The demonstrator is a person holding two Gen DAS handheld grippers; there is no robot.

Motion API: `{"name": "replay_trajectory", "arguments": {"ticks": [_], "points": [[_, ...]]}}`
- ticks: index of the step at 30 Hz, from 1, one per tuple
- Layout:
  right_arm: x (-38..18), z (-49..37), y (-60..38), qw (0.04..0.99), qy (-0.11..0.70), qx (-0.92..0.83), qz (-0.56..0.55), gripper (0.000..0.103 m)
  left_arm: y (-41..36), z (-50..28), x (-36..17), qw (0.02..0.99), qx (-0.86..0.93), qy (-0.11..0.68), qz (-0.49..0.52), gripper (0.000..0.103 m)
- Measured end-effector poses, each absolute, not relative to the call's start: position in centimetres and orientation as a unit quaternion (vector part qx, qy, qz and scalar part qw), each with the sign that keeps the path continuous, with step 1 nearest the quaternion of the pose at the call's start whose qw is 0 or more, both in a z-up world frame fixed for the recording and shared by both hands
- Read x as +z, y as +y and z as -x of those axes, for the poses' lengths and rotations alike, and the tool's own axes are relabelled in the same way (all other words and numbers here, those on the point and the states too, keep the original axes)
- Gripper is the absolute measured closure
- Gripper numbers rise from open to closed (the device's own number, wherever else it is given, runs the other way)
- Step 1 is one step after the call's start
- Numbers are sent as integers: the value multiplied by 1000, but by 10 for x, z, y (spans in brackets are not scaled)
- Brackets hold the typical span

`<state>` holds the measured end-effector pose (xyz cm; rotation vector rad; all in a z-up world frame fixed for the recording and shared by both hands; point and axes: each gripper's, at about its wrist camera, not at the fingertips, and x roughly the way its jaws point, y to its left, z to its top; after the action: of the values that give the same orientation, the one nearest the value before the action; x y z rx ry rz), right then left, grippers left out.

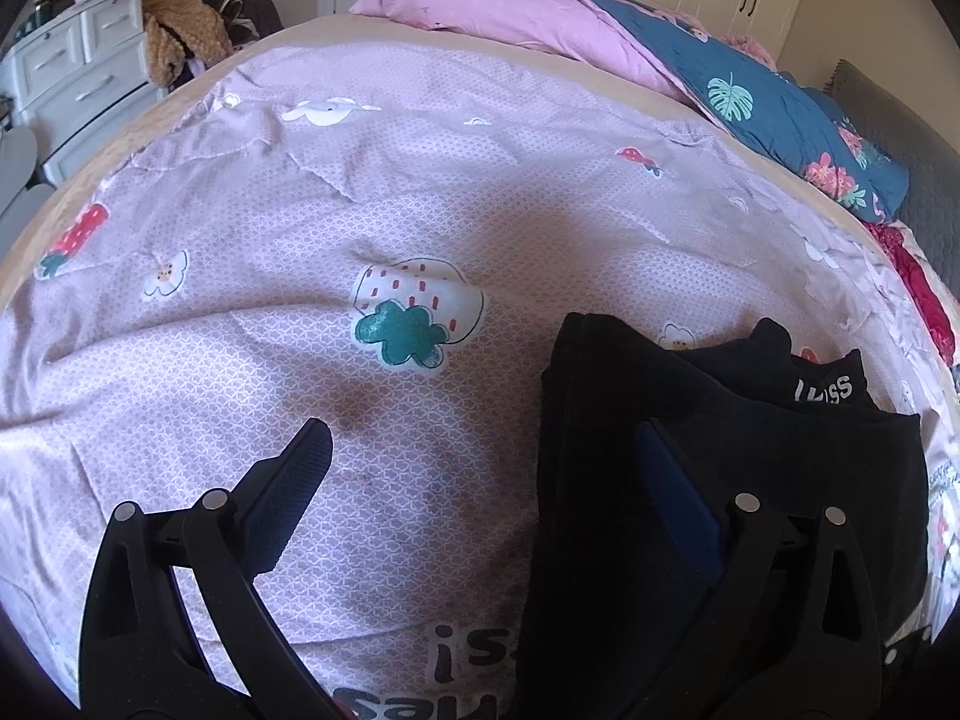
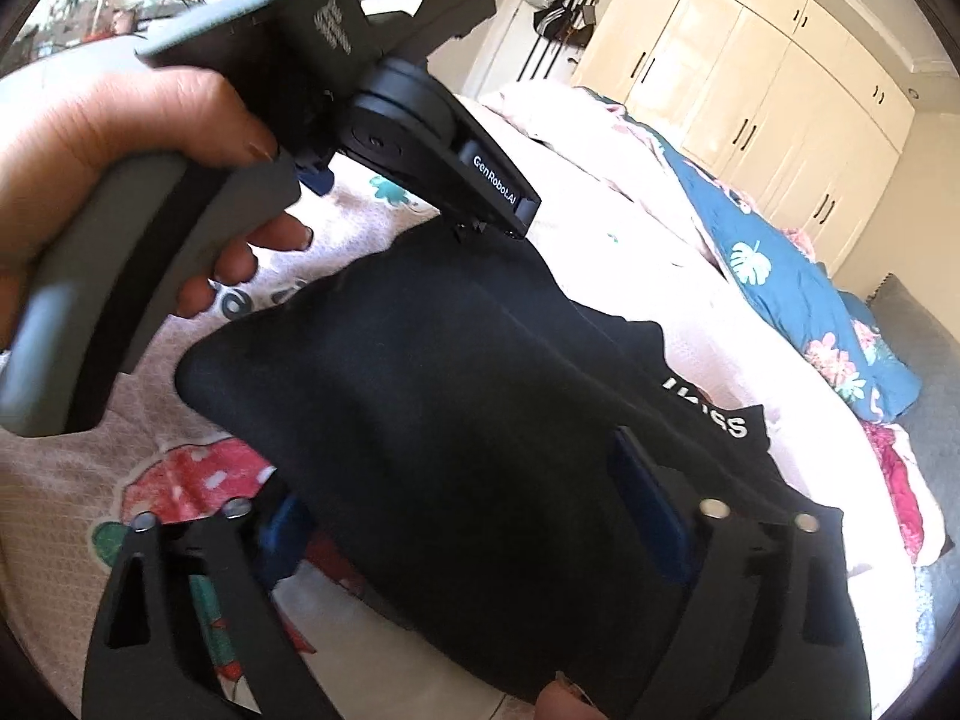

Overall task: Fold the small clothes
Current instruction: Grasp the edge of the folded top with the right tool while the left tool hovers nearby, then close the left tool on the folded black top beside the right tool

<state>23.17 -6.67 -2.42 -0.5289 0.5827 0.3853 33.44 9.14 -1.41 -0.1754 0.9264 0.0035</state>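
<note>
On the far left, beyond the bed's edge, a pale drawer unit [image 1: 72, 66] stood with a tan blanket [image 1: 180, 39] heaped beside it. Your left hand [image 2: 120, 144] gripped the grey handle of the left gripper [image 1: 480, 480], whose jaws stood wide apart over the lilac strawberry-print sheet [image 1: 360, 180]. Its left finger hung above bare sheet, and its right finger lay over the near left part of the black garment [image 1: 690, 420], with no cloth pinched between the two.

That black garment [image 2: 450, 420] lay bunched on the sheet toward the near right, a band with white lettering showing at its far right edge. Your right gripper [image 2: 456, 516] straddled it: the jaws were spread wide, the dark cloth filled the gap between them, and the left blue pad sat partly under the fabric's edge. I could not tell whether the pads pressed on it. A fingertip showed at the bottom edge of the right wrist view.

Farther right, a pink quilt [image 1: 492, 6] and a blue floral duvet [image 2: 798, 282] were piled at the far side, with cream wardrobe doors [image 2: 750, 60] behind.
</note>
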Motion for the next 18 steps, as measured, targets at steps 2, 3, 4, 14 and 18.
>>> {"name": "replay_trajectory", "arguments": {"ticks": [2,3,4,14,18], "points": [[-24,-231,-68,903,284,199,255,31,94,-335,-16,888,1,451,91,9],[-24,-230,-68,901,284,206,253,37,94,-335,-18,886,-1,454,97,9],[-23,-228,-68,899,285,218,250,51,94,-335,-18,884,-5,456,101,9],[-1,-228,-91,909,286,250,169,84,85,-337,-26,870,-42,475,124,9],[5,-227,-98,913,286,251,150,85,84,-337,-29,866,-48,480,131,9]]}}
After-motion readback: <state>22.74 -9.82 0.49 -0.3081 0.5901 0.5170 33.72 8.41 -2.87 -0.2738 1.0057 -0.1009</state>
